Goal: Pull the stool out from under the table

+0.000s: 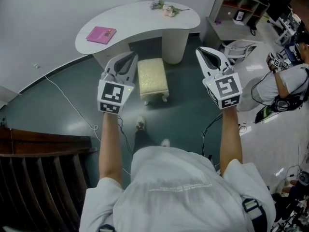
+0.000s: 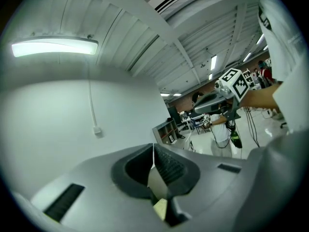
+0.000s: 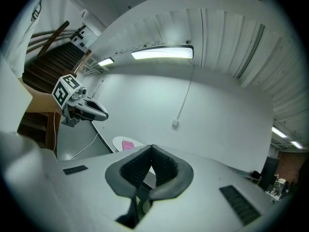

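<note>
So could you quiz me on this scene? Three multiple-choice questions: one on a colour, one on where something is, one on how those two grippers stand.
1. What colour is the stool seat?
A red
B black
C cream

2. Where is the pink book?
A on the stool
B on the table, near its left end in the head view
C on the floor

3. How do the left gripper and right gripper stand?
A both shut and empty
B both wide open
C left clamped on the stool

Answers:
1 C: the cushion is pale cream.
2 B: the book lies flat on the white top.
3 A: each gripper view shows the jaws together with nothing between them.
</note>
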Demonstrator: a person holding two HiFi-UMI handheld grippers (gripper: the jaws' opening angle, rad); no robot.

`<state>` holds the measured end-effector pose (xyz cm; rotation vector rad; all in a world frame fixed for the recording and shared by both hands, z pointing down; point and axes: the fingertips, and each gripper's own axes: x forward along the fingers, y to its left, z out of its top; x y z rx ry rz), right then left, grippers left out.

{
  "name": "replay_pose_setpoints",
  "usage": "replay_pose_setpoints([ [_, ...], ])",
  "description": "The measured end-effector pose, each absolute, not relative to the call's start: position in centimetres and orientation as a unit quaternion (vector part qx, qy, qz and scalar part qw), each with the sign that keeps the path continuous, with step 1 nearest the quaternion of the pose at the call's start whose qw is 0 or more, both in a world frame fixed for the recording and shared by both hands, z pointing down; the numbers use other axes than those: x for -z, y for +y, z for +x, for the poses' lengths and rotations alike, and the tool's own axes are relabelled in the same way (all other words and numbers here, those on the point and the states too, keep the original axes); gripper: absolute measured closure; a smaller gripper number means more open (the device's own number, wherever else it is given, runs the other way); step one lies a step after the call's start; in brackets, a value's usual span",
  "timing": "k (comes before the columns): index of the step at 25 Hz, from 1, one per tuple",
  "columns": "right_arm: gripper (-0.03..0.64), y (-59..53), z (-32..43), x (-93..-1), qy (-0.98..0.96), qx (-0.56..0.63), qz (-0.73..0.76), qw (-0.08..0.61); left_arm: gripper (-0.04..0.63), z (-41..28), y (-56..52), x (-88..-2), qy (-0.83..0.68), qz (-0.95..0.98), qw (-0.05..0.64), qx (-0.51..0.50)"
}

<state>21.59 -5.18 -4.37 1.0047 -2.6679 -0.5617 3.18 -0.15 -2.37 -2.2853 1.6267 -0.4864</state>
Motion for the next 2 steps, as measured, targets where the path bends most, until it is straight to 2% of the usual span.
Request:
replay_pose_setpoints([
  [2,0.601,-5.25,21.46,4.14,-0.912,0.191,0.342,0.122,0.574,3.39,-0.26,2.07,0.561,-0.797,0.145,0.173],
])
